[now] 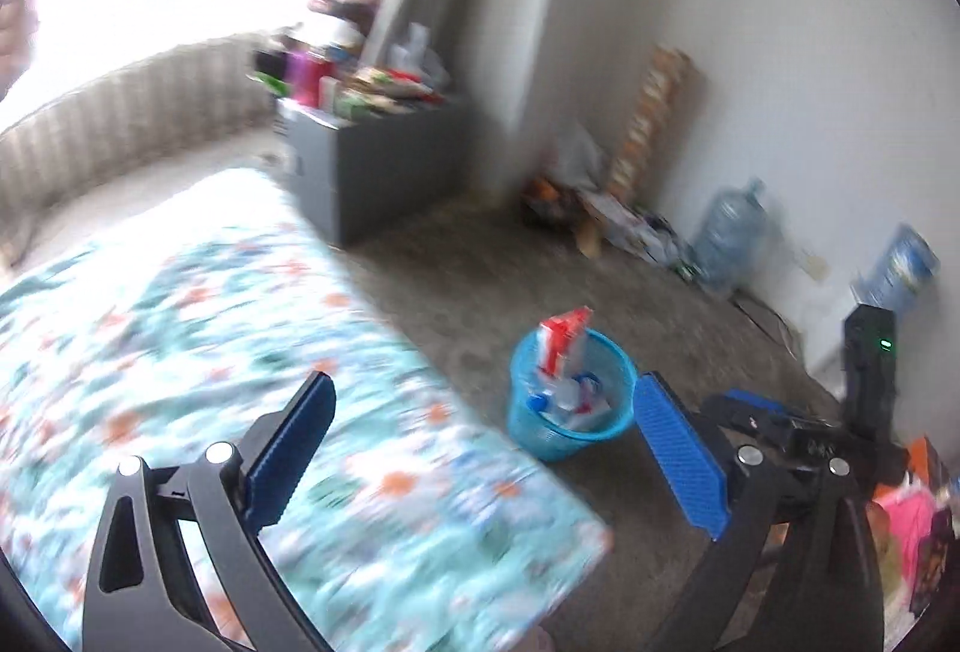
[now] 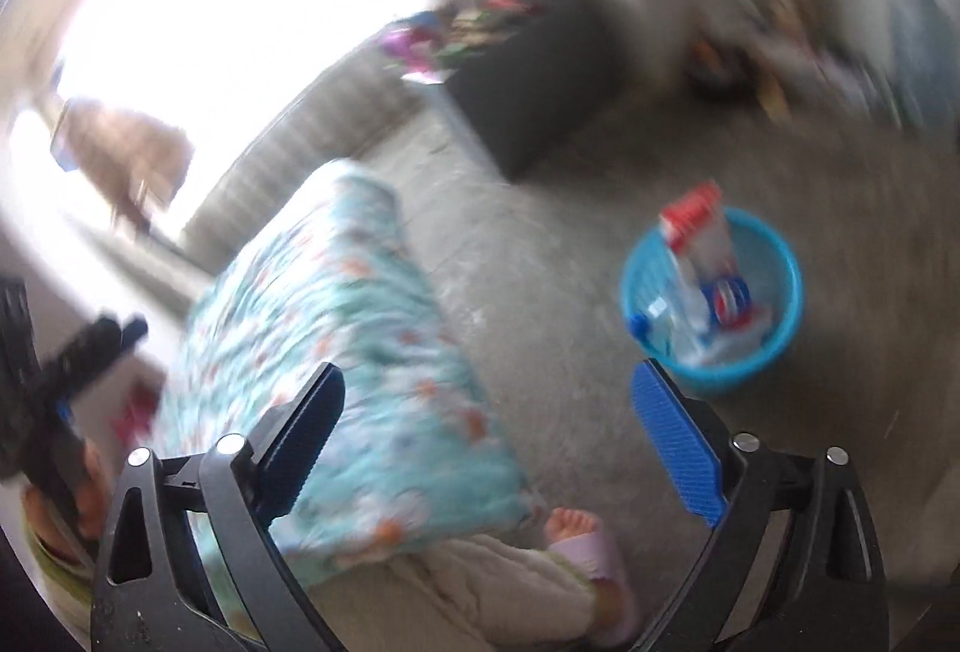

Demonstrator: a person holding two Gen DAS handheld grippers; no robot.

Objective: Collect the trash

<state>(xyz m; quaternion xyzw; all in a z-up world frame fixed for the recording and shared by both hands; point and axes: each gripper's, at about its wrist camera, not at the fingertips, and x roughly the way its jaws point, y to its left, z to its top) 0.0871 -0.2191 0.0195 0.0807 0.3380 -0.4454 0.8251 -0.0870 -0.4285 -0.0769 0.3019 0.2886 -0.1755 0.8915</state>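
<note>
Left wrist view: blue bin [image 1: 570, 400] looks light, best gripped at its rim; both grippers' fingers [image 1: 678, 448] are spread wide, nothing held.

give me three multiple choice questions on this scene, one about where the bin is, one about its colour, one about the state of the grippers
1. Where does the bin stand?
A. on the carpet beside the floral mattress
B. on the grey cabinet
C. on the mattress

2. What colour is the bin?
A. red
B. blue
C. grey

3. How do the left gripper and right gripper stand?
A. both shut on trash
B. one open, one shut
C. both open and empty

Answers:
1 A, it sits on the carpet just off the mattress edge.
2 B, its mesh wall is bright blue.
3 C, each view shows blue pads spread wide with nothing between them.
</note>
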